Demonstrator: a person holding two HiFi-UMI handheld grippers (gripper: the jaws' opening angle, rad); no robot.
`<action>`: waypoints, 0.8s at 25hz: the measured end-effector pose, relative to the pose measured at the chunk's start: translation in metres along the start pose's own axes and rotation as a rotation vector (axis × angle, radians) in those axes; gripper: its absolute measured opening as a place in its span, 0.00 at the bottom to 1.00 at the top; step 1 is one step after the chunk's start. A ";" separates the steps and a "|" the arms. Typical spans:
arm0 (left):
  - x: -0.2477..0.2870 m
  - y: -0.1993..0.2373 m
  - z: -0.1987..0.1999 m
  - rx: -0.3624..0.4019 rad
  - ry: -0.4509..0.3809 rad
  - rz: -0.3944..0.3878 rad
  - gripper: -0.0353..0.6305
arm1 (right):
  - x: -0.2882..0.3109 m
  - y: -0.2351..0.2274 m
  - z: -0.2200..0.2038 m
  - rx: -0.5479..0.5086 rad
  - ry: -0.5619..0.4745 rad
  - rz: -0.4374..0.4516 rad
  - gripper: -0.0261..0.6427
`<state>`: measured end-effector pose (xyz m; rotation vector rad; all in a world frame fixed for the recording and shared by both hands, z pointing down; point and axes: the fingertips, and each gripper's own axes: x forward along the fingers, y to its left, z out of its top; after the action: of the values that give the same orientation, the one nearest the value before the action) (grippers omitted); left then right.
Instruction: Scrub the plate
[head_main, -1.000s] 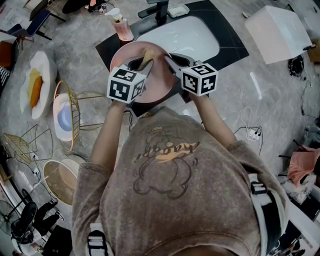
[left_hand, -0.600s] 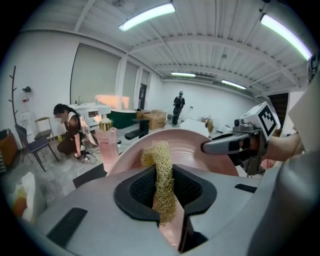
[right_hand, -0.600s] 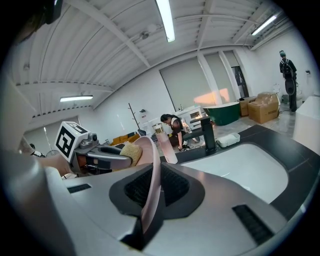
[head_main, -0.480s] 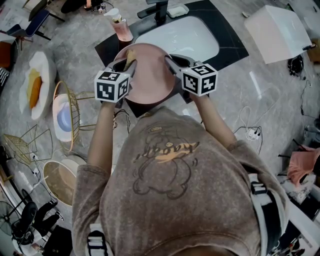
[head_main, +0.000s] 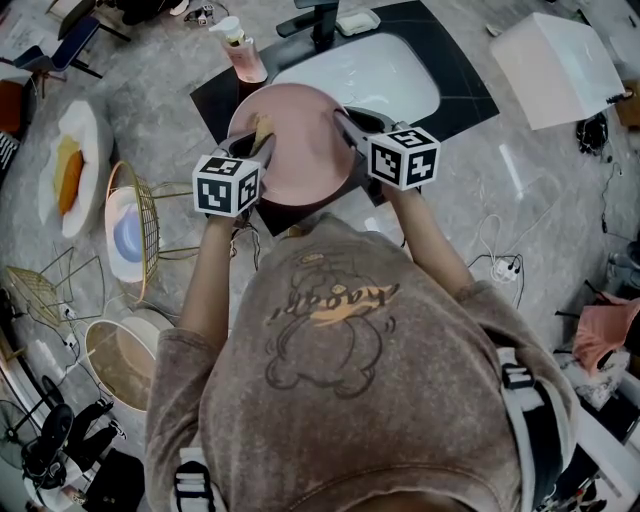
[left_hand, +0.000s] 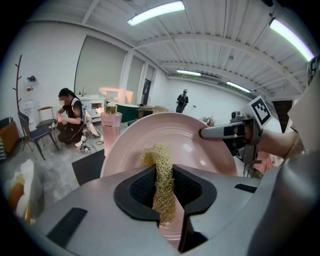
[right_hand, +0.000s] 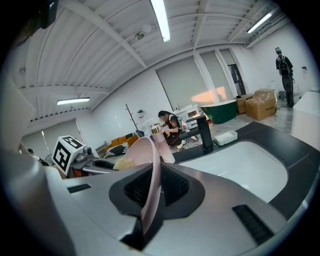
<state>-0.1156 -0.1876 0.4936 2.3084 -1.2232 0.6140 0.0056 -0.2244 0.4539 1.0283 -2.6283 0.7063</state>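
Sink (head_main: 372, 72) behind; right tool (head_main: 346, 125) clamps plate (head_main: 305, 145), left tool (head_main: 257, 143) pinches scourer (left_hand: 160, 161); lower rim hidden.

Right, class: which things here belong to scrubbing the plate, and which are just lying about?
In use: pink plate, held by right gripper; yellow mesh scrubber, held by left gripper.
Lying about: pink pump bottle, gold wire rack, white box, power strip.

Shows a round pink plate (head_main: 300, 150), shallow, smooth and glossy, tilted up off level, its right rim clamped between the jaws of the right gripper (head_main: 348, 125). Shows a yellow wire-mesh scrubber (head_main: 262, 128), a crumpled upright strip, pinched in the left gripper (head_main: 255, 150), with its top end against the plate's hollow face near the left edge.
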 end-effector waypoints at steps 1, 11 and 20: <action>0.002 -0.005 -0.002 -0.002 0.003 -0.009 0.17 | 0.001 0.000 -0.001 0.000 0.002 0.000 0.09; 0.020 -0.063 -0.005 -0.002 0.009 -0.120 0.17 | 0.007 0.007 -0.008 -0.013 0.029 0.010 0.09; 0.025 -0.094 -0.006 -0.006 0.011 -0.190 0.17 | 0.010 0.007 -0.015 -0.007 0.041 0.015 0.09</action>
<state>-0.0242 -0.1527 0.4959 2.3777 -0.9836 0.5537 -0.0055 -0.2177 0.4684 0.9828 -2.6041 0.7129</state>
